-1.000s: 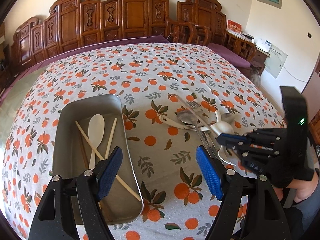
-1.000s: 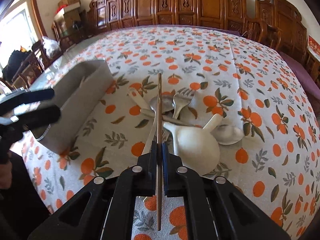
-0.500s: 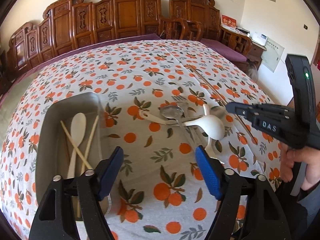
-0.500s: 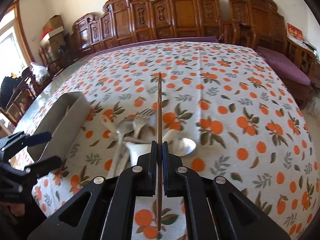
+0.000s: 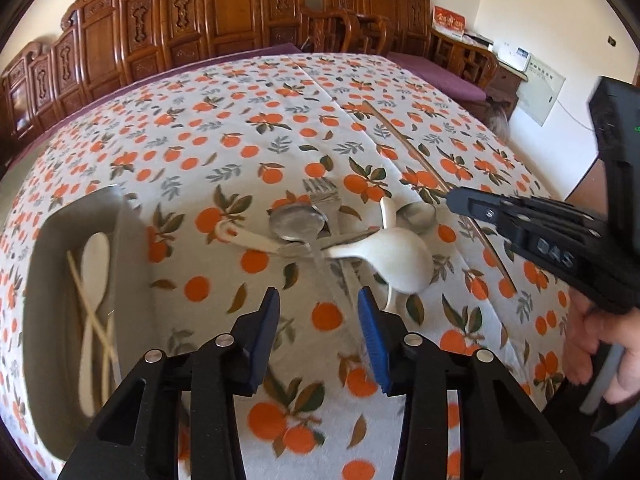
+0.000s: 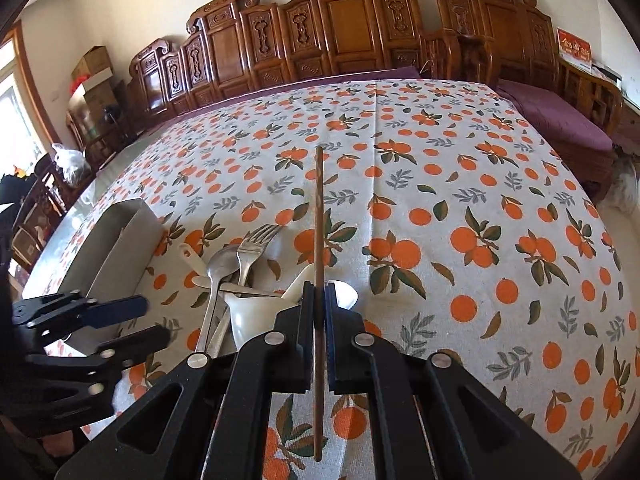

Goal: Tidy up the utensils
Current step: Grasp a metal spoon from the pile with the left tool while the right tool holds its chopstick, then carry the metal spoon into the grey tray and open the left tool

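Note:
My left gripper (image 5: 320,304), with blue pads, hovers low over the near end of a utensil pile. Its jaws are closing, and blurred metal handles run toward the gap untouched. The pile holds a metal spoon (image 5: 298,222), a fork (image 5: 322,192) and a white ladle (image 5: 404,264). A metal tray (image 5: 132,248) at the left contains a wooden spoon (image 5: 94,256) and pale chopsticks (image 5: 92,320). My right gripper (image 6: 319,292) is shut on a brown chopstick (image 6: 319,208), held above the pile's right side. The left gripper (image 6: 154,320) also shows low at the left of the right wrist view.
An orange-print cloth (image 6: 460,200) covers the big table, with bare cloth to the right and behind the pile. Carved wooden chairs (image 5: 224,12) line the far side. A person's hand (image 5: 600,340) grips the right tool at the right edge.
My left gripper has shifted right from over the tray to the utensil pile, sunk lower, and its jaws have narrowed. The right gripper drifted right with the chopstick still clamped.

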The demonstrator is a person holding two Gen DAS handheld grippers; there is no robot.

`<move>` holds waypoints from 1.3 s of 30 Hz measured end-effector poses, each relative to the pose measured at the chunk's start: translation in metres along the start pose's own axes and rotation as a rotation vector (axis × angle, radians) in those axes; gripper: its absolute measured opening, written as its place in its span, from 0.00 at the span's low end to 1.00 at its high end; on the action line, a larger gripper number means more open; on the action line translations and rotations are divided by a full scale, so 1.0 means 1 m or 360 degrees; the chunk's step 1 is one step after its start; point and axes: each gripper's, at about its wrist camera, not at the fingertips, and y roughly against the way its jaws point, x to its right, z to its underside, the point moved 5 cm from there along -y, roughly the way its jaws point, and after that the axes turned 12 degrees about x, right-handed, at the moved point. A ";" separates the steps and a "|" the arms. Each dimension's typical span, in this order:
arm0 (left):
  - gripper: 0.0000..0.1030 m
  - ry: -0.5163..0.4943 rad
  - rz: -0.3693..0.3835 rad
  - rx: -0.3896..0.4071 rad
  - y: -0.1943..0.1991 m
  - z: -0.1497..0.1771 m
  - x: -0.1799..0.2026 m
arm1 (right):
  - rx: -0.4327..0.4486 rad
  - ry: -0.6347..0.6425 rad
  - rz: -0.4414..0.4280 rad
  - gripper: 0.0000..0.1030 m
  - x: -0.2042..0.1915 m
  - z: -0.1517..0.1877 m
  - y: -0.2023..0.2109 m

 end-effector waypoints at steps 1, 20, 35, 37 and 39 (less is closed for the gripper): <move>0.35 0.0005 -0.0008 -0.0013 -0.007 -0.002 0.001 | -0.0001 -0.0002 0.0004 0.06 0.002 0.001 0.000; 0.10 0.0076 -0.0069 -0.0150 -0.050 -0.002 -0.005 | -0.0018 -0.0024 -0.0015 0.06 0.006 0.002 -0.001; 0.04 -0.0014 -0.0096 -0.0113 -0.021 -0.007 -0.007 | -0.0053 0.0012 0.0019 0.06 -0.003 0.008 -0.006; 0.04 -0.0021 -0.0101 -0.0089 -0.011 -0.010 -0.010 | -0.0058 0.0019 0.0019 0.06 -0.006 0.010 -0.006; 0.04 -0.0013 -0.0096 -0.0077 -0.004 -0.012 -0.012 | -0.0057 0.0039 0.0018 0.06 -0.009 0.011 -0.005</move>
